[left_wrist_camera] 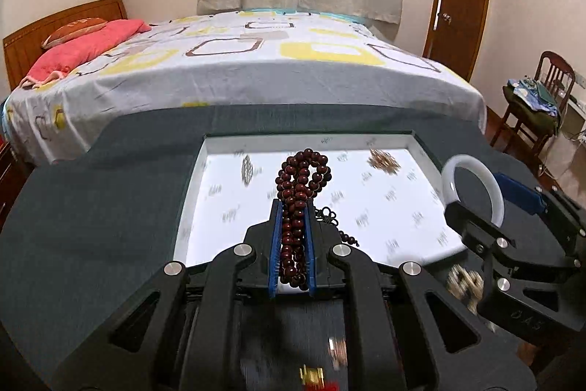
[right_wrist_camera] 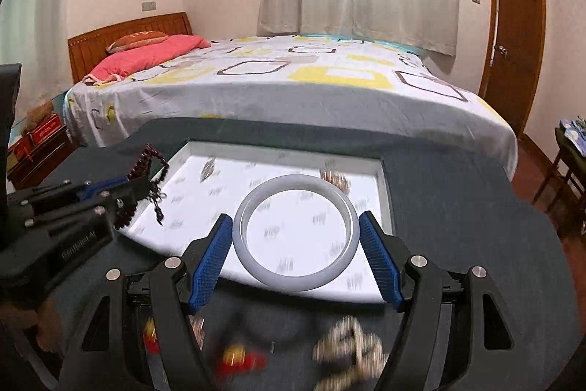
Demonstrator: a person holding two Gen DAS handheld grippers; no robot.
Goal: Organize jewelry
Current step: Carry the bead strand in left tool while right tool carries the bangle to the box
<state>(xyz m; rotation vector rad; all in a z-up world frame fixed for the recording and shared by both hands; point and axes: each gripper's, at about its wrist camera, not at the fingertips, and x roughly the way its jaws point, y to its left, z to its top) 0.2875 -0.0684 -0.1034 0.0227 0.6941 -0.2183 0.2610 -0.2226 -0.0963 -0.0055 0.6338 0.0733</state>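
Observation:
My left gripper [left_wrist_camera: 293, 207] is shut on a dark red bead strand [left_wrist_camera: 298, 185], bunched between its blue pads and held over the white tray [left_wrist_camera: 205, 149]. It also shows at the left of the right wrist view [right_wrist_camera: 141, 187]. My right gripper [right_wrist_camera: 296, 226] is shut on a white bangle [right_wrist_camera: 256, 266], held level above the tray's [right_wrist_camera: 384, 193] near edge. The bangle also shows in the left wrist view [left_wrist_camera: 492, 185]. A silver piece [left_wrist_camera: 247, 169] and a gold-brown piece [left_wrist_camera: 382, 160] lie in the tray.
The tray sits on a dark grey cloth-covered table [left_wrist_camera: 110, 189]. Blurred loose jewelry lies on the cloth near me: a pale beaded piece [right_wrist_camera: 351, 347] and a red-gold piece [right_wrist_camera: 238, 358]. A bed [left_wrist_camera: 238, 61] stands beyond the table, a chair [left_wrist_camera: 542, 98] at right.

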